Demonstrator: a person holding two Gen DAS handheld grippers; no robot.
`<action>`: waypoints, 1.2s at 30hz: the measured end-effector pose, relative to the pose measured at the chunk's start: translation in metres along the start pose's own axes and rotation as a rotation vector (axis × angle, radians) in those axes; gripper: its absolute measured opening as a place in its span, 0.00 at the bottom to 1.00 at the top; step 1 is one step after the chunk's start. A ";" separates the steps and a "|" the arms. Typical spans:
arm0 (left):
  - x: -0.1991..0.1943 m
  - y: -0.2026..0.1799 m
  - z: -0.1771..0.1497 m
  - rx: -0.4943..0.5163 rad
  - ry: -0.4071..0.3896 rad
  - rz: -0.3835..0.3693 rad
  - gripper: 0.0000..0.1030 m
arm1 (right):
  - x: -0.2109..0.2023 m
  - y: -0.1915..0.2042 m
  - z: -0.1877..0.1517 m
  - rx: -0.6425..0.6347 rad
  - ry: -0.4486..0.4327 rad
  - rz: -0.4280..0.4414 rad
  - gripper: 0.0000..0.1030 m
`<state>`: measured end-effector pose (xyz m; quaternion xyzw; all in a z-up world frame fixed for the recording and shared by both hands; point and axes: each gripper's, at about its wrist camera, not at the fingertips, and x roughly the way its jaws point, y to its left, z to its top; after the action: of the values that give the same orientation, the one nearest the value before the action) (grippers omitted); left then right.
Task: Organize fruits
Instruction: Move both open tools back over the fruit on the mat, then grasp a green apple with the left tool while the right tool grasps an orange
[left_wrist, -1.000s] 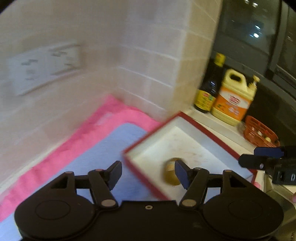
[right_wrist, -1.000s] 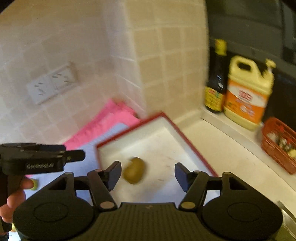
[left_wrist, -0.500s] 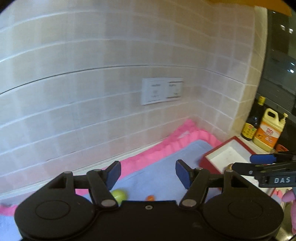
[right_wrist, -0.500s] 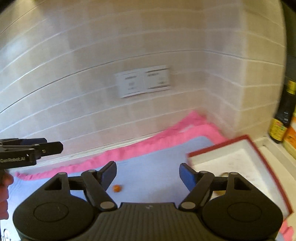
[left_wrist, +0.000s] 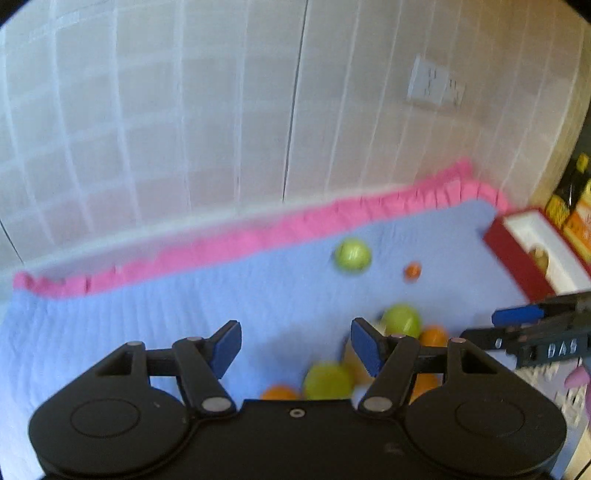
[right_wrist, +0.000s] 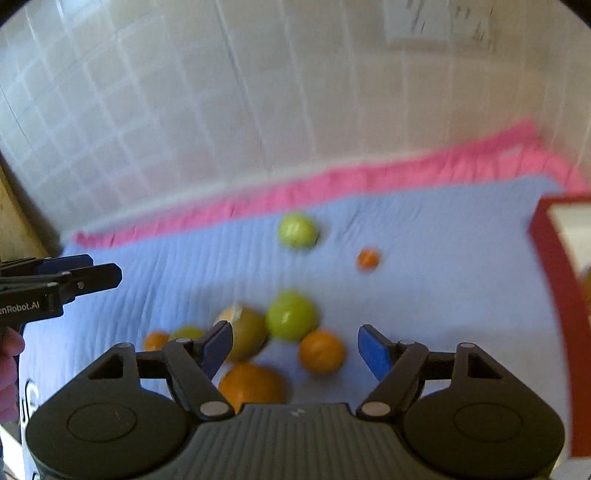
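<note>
Left gripper (left_wrist: 295, 347): wide, holds nothing. Right gripper (right_wrist: 295, 347): wide too, has just been opening, nothing between the jaws. Kept open, most likely, to be ready to grab the next fruit.

Fruit pile (right_wrist: 291, 314): lies on the blue cloth (left_wrist: 147, 295), well apart from the red box (left_wrist: 513, 254), so probably needs carrying over there. Nearer the red box: a lone green fruit (left_wrist: 352, 254) and a tiny orange one (left_wrist: 412, 270).

Left view only: peeks inside the red box and shows a brown fruit (left_wrist: 539, 258) already in it. Right view only: shows the whole pile, just past the jaws, with green and orange ones touching.
</note>
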<state>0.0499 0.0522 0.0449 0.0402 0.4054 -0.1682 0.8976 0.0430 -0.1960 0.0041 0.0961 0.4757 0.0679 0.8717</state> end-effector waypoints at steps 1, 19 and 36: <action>0.006 0.007 -0.009 0.006 0.026 -0.011 0.76 | 0.007 0.002 -0.005 0.008 0.022 0.000 0.74; 0.094 0.002 -0.024 0.352 0.173 -0.350 0.77 | 0.062 0.009 -0.017 0.102 0.181 0.074 0.78; 0.103 0.005 -0.025 0.296 0.180 -0.358 0.55 | 0.082 0.007 -0.021 0.201 0.219 0.195 0.55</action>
<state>0.0971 0.0346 -0.0479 0.1138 0.4554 -0.3779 0.7980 0.0697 -0.1696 -0.0725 0.2203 0.5606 0.1144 0.7900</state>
